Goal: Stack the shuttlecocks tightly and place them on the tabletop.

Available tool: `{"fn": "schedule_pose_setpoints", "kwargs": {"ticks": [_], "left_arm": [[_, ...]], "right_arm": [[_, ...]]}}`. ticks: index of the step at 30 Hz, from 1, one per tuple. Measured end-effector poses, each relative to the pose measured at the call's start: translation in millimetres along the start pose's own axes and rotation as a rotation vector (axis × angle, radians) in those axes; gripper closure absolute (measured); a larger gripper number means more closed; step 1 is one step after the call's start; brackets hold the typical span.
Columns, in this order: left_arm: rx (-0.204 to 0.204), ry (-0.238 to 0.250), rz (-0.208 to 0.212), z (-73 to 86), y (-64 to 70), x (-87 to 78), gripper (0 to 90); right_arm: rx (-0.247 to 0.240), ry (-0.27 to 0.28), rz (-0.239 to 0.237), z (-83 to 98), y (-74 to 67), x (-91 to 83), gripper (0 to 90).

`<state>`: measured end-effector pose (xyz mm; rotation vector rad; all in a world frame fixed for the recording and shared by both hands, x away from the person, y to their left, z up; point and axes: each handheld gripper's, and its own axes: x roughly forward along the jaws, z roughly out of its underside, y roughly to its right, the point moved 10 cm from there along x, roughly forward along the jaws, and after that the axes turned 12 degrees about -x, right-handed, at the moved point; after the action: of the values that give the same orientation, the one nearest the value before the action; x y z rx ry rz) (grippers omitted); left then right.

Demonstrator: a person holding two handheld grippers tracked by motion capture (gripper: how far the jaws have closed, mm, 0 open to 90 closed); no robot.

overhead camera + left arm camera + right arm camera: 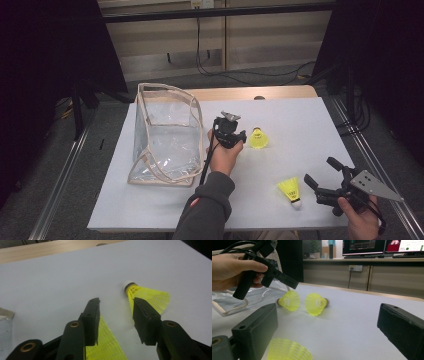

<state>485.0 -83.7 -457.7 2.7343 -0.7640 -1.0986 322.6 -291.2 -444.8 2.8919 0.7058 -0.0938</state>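
At the left of the table [150,210] a clear bag [165,135] stands with its open mouth up. Just right of it the left claw [231,134] hangs over two yellow shuttlecocks lying side by side. Its jaws stand apart with nothing pressed between them. One shuttlecock [106,342] lies under the near jaw, its skirt showing below the claw. The other shuttlecock [258,139] lies just beside the far jaw, cork pointing away from the person. Further right, near the table's front edge, a third shuttlecock [291,191] lies with its cork toward the person. Just right of that, the right claw [320,175] rests low, jaws wide apart and empty.
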Motion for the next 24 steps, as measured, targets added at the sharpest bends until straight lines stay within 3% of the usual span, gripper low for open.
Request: {"fn": "schedule_pose_setpoints", "kwargs": {"ticks": [4, 8, 11, 14, 19, 24], "left_arm": [[-0.016, 0.005, 0.036, 1.0, 5.7, -5.6, 47.5], [-0.021, -0.001, 0.087, 5.1, 14.0, -9.4, 36.7], [-0.032, 0.014, 0.136, 7.7, 20.3, -14.1, 33.5], [-0.013, 0.026, 0.164, 10.2, 25.5, -18.7, 27.7], [-0.009, -0.012, 0.204, 19.3, 34.9, -22.4, 17.9], [0.034, -0.012, 0.233, 29.1, 44.8, -26.4, 13.9]], "right_arm": [[0.006, -0.001, 0.002, 0.3, 0.7, 0.1, 2.7], [-0.001, 0.001, 0.0, -0.3, 0.3, 0.1, 2.7], [0.0, -0.001, 0.003, 0.0, 0.6, -0.1, 2.7], [0.0, -0.001, 0.002, 0.0, 0.3, -0.2, 2.7], [-0.005, -0.003, 0.002, -0.2, -0.2, -0.1, 2.7], [-0.005, -0.004, 0.006, -0.3, 1.2, -1.4, 2.7]]}}
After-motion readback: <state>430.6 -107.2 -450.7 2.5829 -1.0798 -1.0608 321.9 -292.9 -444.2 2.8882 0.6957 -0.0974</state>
